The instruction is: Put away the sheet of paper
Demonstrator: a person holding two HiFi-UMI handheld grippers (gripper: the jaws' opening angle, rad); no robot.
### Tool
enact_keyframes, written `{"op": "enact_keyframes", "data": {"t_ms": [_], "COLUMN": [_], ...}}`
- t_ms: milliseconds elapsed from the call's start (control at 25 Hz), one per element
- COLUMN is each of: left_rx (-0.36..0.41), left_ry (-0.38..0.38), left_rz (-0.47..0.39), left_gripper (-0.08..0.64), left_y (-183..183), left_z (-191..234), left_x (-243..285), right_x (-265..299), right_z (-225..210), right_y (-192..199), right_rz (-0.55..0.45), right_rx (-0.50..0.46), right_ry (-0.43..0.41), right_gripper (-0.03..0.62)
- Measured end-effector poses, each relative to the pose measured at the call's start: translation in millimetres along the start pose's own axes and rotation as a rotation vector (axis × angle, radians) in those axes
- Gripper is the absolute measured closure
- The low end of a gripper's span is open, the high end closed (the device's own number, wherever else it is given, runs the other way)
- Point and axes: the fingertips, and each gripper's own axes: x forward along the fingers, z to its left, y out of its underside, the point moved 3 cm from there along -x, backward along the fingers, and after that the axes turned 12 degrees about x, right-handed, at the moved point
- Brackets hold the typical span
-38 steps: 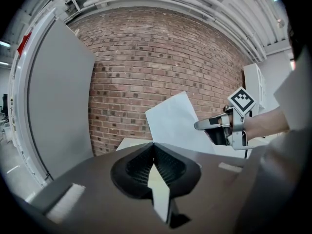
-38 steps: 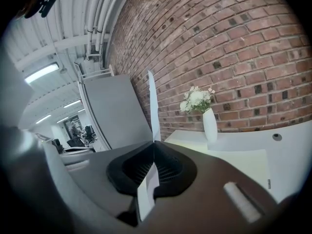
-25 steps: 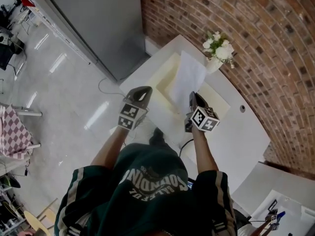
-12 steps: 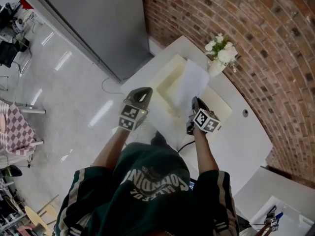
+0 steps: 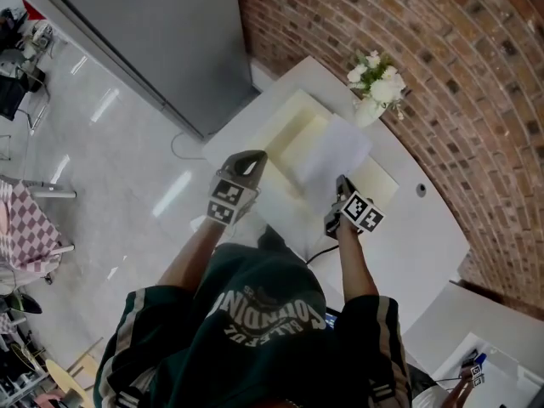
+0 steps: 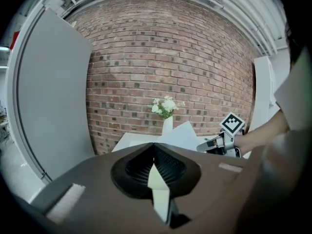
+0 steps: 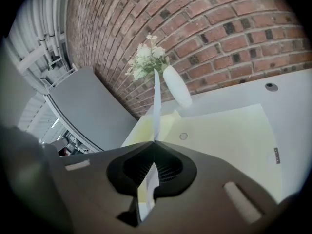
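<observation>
Head view: the right tool (image 5: 342, 180) is clenched on the near edge of the sheet of paper (image 5: 336, 150). The sheet slants away from the tool, above the cream tray (image 5: 289, 126) on the white table (image 5: 425, 236). The left tool (image 5: 252, 158) is at the tray's near left side, apart from the sheet. A vase of white flowers (image 5: 374, 87) stands by the brick wall (image 5: 442, 49).

Left gripper view: the jaws are pressed together with nothing between them.

Right gripper view: the jaws grasp the sheet, which rises edge-on from the tips.
</observation>
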Motion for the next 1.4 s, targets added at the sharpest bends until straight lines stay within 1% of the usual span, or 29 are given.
{"op": "enact_keyframes", "data": {"t_ms": [240, 560, 760, 1000, 1320, 1400], "left_rx": [0.005, 0.004, 0.004, 0.001, -0.006, -0.011], "left_ry": [0.012, 0.043, 0.055, 0.053, 0.033, 0.026], "left_rz": [0.002, 0.005, 0.009, 0.015, 0.031, 0.034], "left_gripper": [0.549, 0.549, 0.549, 0.549, 0.549, 0.549], "left_y": [0, 1, 2, 4, 11, 13], "left_z": [-3, -12, -17, -16, -12, -11], "left_x": [5, 15, 19, 20, 17, 16], "right_x": [-6, -18, -22, -20, -3, 2], "right_z": [-29, -60, -79, -93, -96, -95], "right_y": [3, 15, 22, 30, 28, 26], "right_rz": [0.006, 0.026, 0.04, 0.059, 0.06, 0.064], "right_rx": [0.091, 0.179, 0.201, 0.202, 0.237, 0.232], "right_ry": [0.034, 0.08, 0.107, 0.138, 0.126, 0.119], "right_gripper": [0.591, 0.591, 0.591, 0.591, 0.591, 0.591]}}
